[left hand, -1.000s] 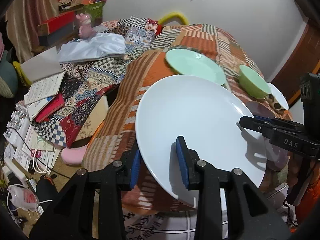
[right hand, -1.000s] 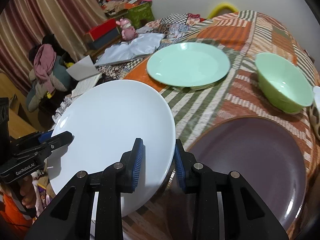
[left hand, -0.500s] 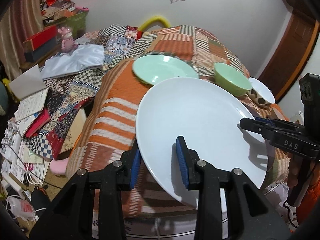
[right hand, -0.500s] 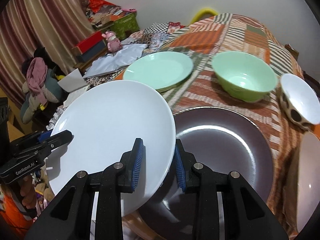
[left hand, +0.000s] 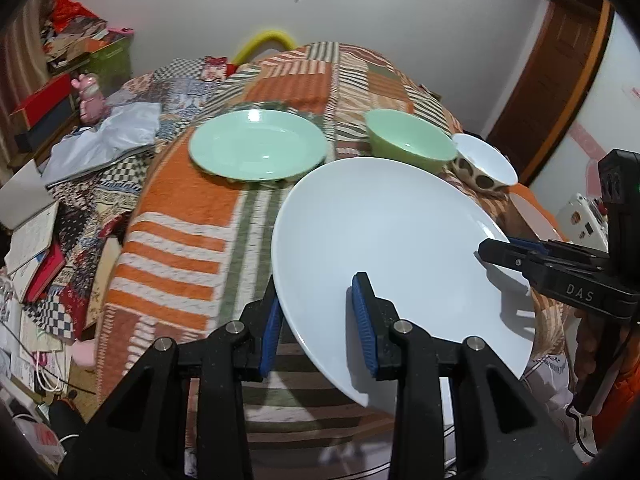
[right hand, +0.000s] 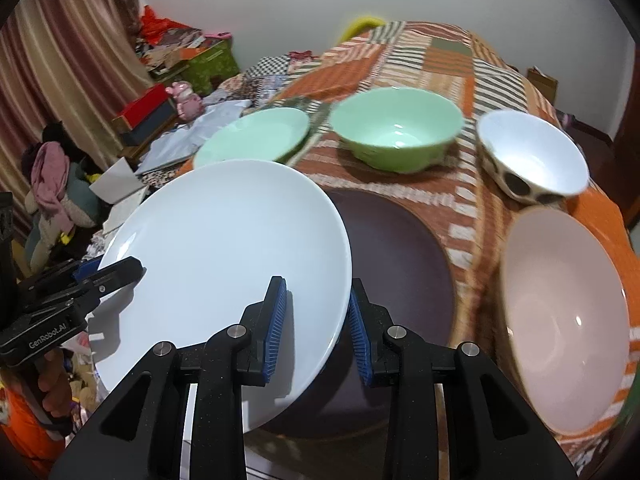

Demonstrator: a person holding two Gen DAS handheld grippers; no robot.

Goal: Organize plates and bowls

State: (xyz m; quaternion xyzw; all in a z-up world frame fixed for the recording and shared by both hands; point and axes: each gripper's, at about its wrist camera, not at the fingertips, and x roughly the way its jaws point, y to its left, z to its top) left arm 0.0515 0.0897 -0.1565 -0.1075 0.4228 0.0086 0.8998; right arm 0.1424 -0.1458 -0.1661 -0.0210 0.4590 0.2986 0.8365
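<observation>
- Left gripper pinches the near-left rim of the white plate; its blue pads sit on either side of the edge.
- Right gripper clamps the opposite rim of that plate, so the plate hangs tilted between both, above the patchwork-covered table.
- Under the plate's right edge lies a dark brown plate; just right of it, a pale pink bowl.
- Farther back: mint green plate, green bowl, white spotted bowl.
</observation>
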